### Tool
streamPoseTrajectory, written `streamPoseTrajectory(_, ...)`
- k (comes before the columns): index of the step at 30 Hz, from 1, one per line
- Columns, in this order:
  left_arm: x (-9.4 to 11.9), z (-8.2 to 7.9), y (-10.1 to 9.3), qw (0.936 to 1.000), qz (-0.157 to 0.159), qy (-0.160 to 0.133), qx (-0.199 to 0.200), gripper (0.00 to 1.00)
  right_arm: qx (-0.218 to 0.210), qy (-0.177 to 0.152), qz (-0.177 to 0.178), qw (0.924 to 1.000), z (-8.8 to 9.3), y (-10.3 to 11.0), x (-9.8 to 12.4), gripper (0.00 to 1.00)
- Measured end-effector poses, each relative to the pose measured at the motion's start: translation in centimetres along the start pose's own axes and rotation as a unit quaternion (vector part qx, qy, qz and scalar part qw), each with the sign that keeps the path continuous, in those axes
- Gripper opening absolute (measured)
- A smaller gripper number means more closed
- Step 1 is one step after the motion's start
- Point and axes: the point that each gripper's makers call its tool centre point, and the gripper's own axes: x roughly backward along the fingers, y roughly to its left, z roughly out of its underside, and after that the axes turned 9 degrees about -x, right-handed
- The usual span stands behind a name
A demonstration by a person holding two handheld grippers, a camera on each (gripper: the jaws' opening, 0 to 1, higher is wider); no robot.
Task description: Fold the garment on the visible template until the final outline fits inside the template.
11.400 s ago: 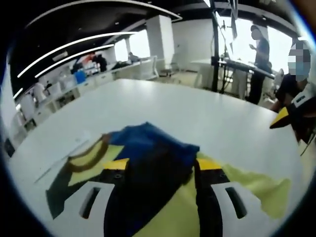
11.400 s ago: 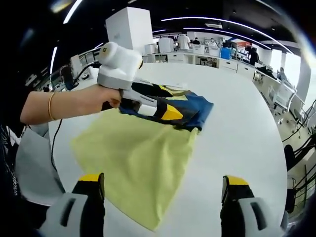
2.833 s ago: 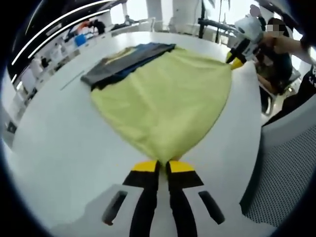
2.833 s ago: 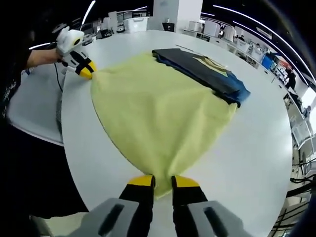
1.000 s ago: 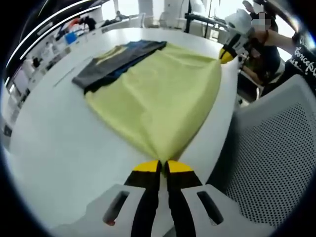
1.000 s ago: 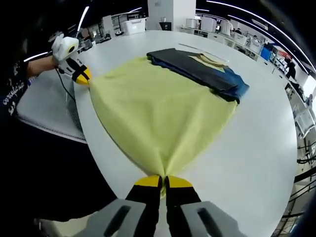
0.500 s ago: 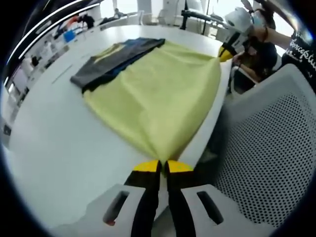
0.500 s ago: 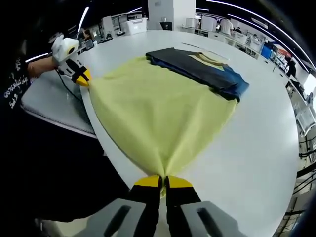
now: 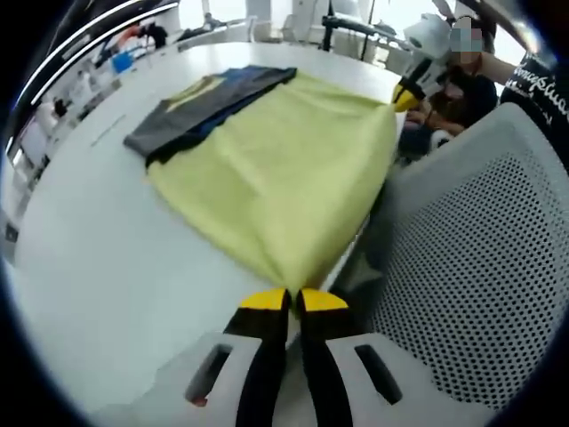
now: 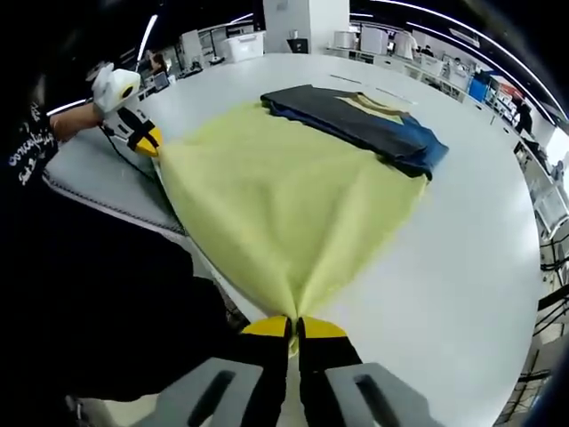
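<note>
Yellow cloth ran taut across the near part of the white table: the garment, its far end a stacked dark grey and blue fold, lay spread flat with two near corners pinched. The left gripper had its yellow-tipped jaws closed tight on one corner, right at the table's edge beside a perforated grey chair back; the right gripper was likewise clamped shut on the other corner, and each tool could be seen in the other's view, pulling the hem into a straight line. No template outline could be made out under the fabric. The step in hand looked like stretching the hem before carrying it forward over the dark fold. To do that well, both grips would need to rise together, keep even tension so no crease forms in the middle, travel level toward the far end, and lay the edge down square before letting go.
</note>
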Motion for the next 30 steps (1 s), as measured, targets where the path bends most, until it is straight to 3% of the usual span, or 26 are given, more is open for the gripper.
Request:
streamPoseTrajectory(12,0.8,0.0,-0.6,0.9999,0.011,-0.003,0.007,0.01,-0.008,0.001,-0.003,1.0,0.4,0.7,0.5,0.0)
streamPoseTrajectory(17,1.5,-0.8,-0.2,0.9999,0.008,-0.008,0.004,0.01,-0.006,-0.004,0.002,1.0,0.0,0.6,1.0,0.0)
streamPoseTrajectory(21,2.2,-1.7,0.3,0.9999,-0.005,-0.01,-0.011,0.01,0.0,-0.013,0.008,0.9999,-0.9,0.6,1.9,0.0)
streamPoseTrajectory(30,3.5,-3.0,1.5,0.9998,-0.016,-0.007,0.004,0.01,-0.015,-0.042,0.014,0.9989,-3.5,-0.1,4.0,0.0)
